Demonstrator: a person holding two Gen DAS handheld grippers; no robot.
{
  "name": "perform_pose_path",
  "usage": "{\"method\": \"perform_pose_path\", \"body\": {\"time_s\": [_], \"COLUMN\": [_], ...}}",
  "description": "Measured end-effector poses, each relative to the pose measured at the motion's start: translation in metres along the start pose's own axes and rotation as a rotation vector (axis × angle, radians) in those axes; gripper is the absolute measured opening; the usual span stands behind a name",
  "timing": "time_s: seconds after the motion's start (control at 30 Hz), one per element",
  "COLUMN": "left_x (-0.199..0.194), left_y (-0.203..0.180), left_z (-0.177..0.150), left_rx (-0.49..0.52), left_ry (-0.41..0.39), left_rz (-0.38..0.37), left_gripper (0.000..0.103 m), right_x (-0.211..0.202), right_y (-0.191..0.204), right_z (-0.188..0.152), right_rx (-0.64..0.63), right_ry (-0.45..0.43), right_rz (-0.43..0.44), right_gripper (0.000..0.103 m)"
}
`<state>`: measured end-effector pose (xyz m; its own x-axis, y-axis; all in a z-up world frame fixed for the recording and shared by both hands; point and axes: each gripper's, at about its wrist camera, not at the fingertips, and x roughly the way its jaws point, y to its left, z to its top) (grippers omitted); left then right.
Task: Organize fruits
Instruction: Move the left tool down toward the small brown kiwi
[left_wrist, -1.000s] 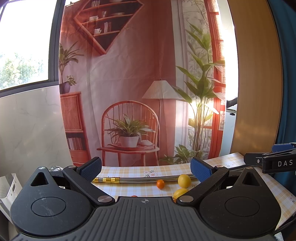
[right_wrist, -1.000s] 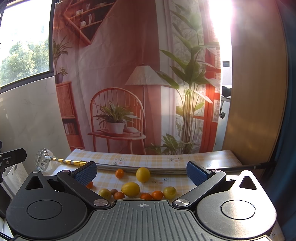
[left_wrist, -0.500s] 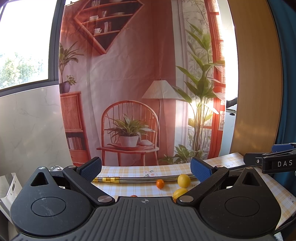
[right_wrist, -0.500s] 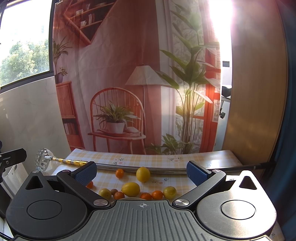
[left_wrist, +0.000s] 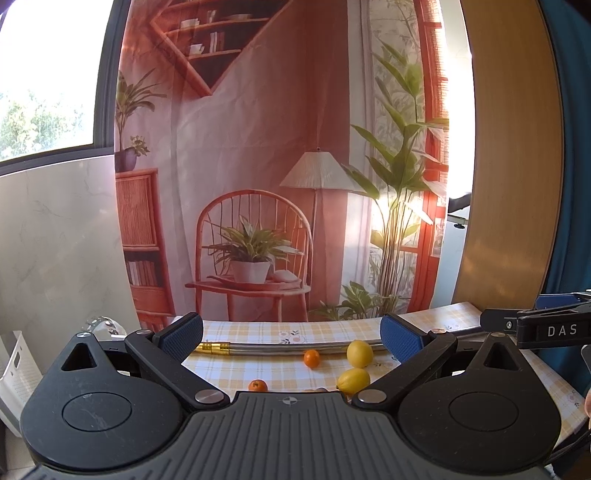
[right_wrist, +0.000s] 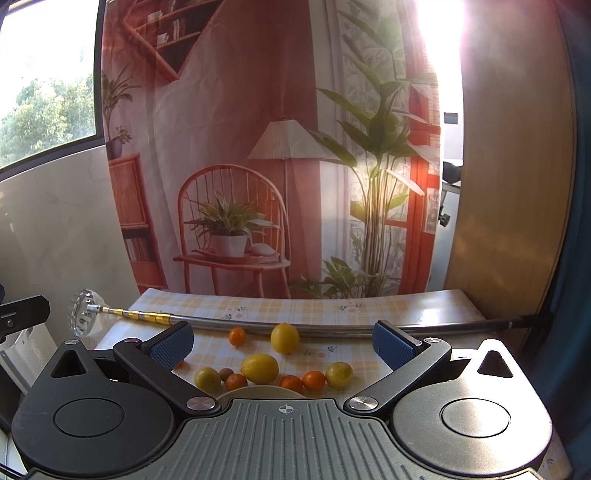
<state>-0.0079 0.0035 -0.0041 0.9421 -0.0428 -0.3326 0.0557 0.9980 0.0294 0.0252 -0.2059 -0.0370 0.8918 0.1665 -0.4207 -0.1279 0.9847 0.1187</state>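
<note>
My left gripper (left_wrist: 291, 334) and right gripper (right_wrist: 282, 338) both hang spread wide and empty above the checked worktop (right_wrist: 332, 306). Ahead of the right one, lemons (right_wrist: 259, 368) and small oranges (right_wrist: 313, 380) lie scattered near a plate's rim (right_wrist: 260, 390). One lemon (right_wrist: 284, 338) sits just beside a metal rod (right_wrist: 207, 322) lying across the cloth.

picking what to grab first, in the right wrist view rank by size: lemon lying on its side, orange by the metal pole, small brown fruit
1. Lemon lying on its side
2. Orange by the metal pole, though it sits farther back
3. Small brown fruit
</note>
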Motion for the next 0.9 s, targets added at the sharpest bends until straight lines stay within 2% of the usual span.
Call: {"method": "perform_pose_path", "body": {"time_s": [0.2,0.57,0.9], "left_x": [0.021,0.070,0.111], "left_y": [0.005,0.031,0.057], "left_z": [-0.007,-0.034,-0.056], "left_rx": [-0.031,-0.145,-0.142], "left_ry": [0.068,0.137,0.214], "left_rz": [0.029,-0.018,0.104], "left_gripper": [0.103,0.103,0.103], "right_x": [0.025,0.083,0.135], "right_y": [-0.004,-0.012,-0.020], "right_z": [-0.012,-0.025,-0.030], "right_rx": [0.004,0.006,0.027], "right_ry": [0.055,0.118,0.145], "right_rz": [-0.009,-0.004,0.033], "right_gripper": [0.103,0.103,0.103]}}
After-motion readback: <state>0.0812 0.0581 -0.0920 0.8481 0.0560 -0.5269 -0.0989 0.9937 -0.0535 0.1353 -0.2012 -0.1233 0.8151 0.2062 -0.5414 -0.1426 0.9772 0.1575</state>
